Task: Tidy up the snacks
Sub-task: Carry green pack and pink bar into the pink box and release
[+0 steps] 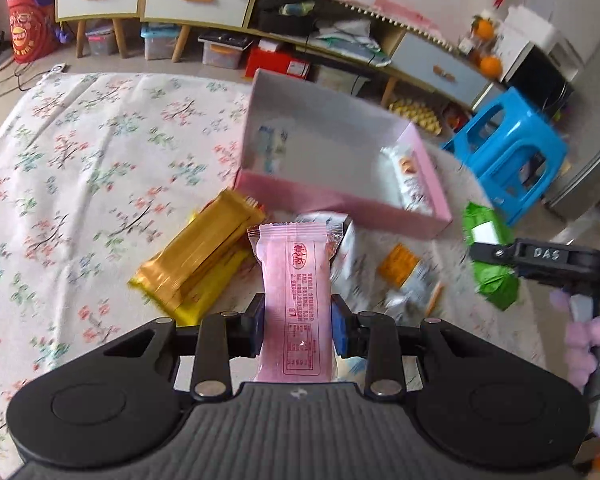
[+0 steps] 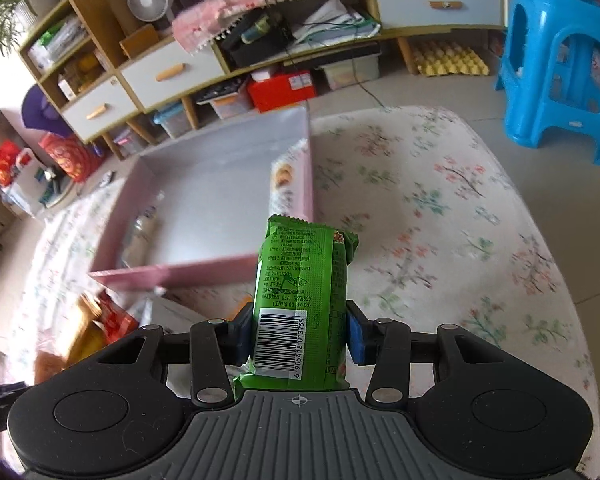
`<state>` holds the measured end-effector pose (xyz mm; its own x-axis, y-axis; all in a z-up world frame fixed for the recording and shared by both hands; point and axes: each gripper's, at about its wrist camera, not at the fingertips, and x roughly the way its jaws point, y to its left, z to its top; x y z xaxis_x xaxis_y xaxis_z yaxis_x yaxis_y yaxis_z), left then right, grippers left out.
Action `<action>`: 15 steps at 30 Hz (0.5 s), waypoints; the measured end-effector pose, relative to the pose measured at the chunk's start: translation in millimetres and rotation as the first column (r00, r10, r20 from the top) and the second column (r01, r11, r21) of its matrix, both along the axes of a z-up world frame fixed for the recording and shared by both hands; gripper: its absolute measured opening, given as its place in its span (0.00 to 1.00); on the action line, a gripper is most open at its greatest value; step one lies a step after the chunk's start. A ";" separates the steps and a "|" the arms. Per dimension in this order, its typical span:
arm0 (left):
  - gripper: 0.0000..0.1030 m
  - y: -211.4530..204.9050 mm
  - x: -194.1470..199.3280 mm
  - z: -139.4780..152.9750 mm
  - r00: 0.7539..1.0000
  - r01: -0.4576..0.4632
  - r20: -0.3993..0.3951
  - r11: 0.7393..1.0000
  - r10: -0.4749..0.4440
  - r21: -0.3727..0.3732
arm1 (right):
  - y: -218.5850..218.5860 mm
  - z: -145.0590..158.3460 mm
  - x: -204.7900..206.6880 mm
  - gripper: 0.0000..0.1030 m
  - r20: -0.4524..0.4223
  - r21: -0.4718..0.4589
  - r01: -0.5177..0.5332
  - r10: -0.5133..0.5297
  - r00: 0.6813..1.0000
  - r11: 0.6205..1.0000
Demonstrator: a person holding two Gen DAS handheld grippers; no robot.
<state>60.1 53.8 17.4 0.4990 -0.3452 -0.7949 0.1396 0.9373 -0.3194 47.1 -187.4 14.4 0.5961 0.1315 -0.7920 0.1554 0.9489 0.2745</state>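
My left gripper (image 1: 298,326) is shut on a pink snack packet (image 1: 296,280) held above the floral cloth. Past it lie gold wafer packs (image 1: 200,264) and small white and orange packets (image 1: 404,276). The pink box (image 1: 340,200) stands beyond, holding a blue-white packet (image 1: 274,148) and a white biscuit pack (image 1: 410,176). My right gripper (image 2: 298,330) is shut on a green snack packet (image 2: 300,292), lifted off the cloth near the box (image 2: 204,272); that green packet (image 1: 488,248) and a right finger (image 1: 536,256) show at the right of the left wrist view.
The floral cloth (image 1: 80,168) covers a low table. A blue plastic stool (image 2: 560,64) stands off the right side. A long cabinet with drawers (image 2: 160,76) and storage bins lines the far wall. More snacks (image 2: 96,324) lie left of the right gripper.
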 end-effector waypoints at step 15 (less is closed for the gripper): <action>0.29 -25.9 103.3 -5.7 0.997 0.004 0.081 0.995 0.004 -0.099 | 12.7 7.4 87.3 0.42 0.155 0.136 -0.083 0.062 0.986 0.987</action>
<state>163.4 27.9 11.6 0.5600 -0.4204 -0.7139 0.1688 0.9015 -0.3985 134.4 -174.8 21.8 0.6915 0.2829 -0.6646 0.0343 0.9062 0.4215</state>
